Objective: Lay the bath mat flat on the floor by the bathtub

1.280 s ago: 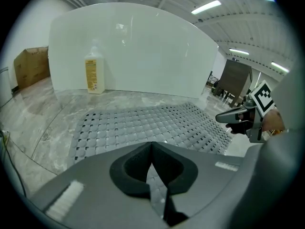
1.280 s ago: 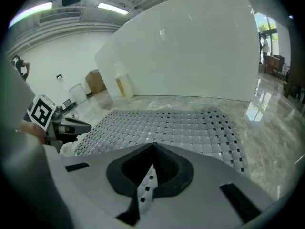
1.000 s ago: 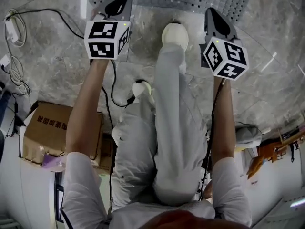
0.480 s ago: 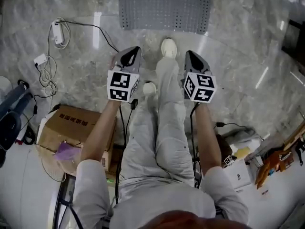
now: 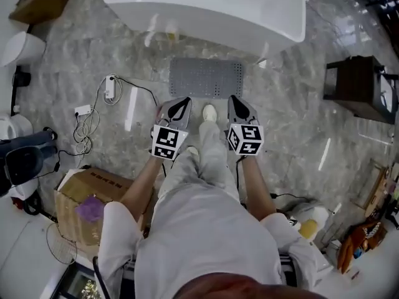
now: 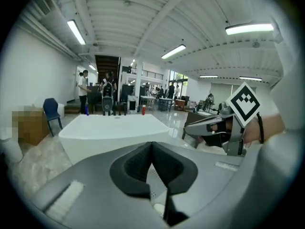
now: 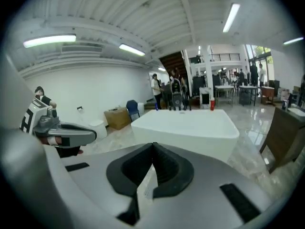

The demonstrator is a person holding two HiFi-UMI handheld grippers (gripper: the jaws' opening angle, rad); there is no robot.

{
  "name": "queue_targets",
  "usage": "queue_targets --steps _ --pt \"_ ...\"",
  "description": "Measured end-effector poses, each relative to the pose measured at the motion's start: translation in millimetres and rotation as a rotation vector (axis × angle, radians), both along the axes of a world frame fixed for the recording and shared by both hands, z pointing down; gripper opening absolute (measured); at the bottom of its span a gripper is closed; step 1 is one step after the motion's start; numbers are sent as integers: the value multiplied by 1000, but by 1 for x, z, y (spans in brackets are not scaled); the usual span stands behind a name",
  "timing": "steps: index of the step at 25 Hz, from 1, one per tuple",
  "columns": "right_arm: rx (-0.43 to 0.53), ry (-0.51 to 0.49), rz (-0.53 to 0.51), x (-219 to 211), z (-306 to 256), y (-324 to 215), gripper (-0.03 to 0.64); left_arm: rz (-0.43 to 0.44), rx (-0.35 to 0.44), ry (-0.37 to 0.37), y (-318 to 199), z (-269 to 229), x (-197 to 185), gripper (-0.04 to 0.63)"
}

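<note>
The grey perforated bath mat [image 5: 206,78] lies flat on the marble floor, right in front of the white bathtub [image 5: 206,8]. Both grippers are held up at about waist height, short of the mat's near edge and apart from it. My left gripper [image 5: 180,103] is shut with nothing in it; in its own view the black pads meet [image 6: 151,144] with the bathtub [image 6: 114,128] beyond. My right gripper [image 5: 235,101] is shut and empty too, pads together [image 7: 153,144], facing the bathtub [image 7: 190,123]. Each gripper shows in the other's view.
A foot in a pale shoe [image 5: 209,112] stands just before the mat. A power strip with cables [image 5: 109,89] lies on the floor at left, a cardboard box [image 5: 87,189] at lower left. A dark wooden cabinet [image 5: 355,86] stands at right. People stand far behind the tub.
The head view has pulled up and back, so the whole mat and the bathtub now show. Both grippers have lifted away from the mat's near edge and come closer together.
</note>
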State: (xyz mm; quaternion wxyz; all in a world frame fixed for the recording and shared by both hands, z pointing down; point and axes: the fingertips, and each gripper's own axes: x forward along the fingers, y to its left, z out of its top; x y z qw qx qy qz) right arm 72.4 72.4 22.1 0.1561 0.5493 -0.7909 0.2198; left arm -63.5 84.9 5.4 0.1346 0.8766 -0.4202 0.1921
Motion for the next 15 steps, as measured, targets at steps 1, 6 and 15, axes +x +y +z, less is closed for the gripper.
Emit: queue_targets --steps 1,6,15 --pt "60 3 -4 -4 -28 4 2 -11 31 7 6 -21 -6 -3" --pt "291 18 -5 -9 -130 51 2 -87 134 58 58 -93 -35 -3" --pt "419 -11 2 -22 -183 150 0 -159 274 117 117 -168 -50 -3"
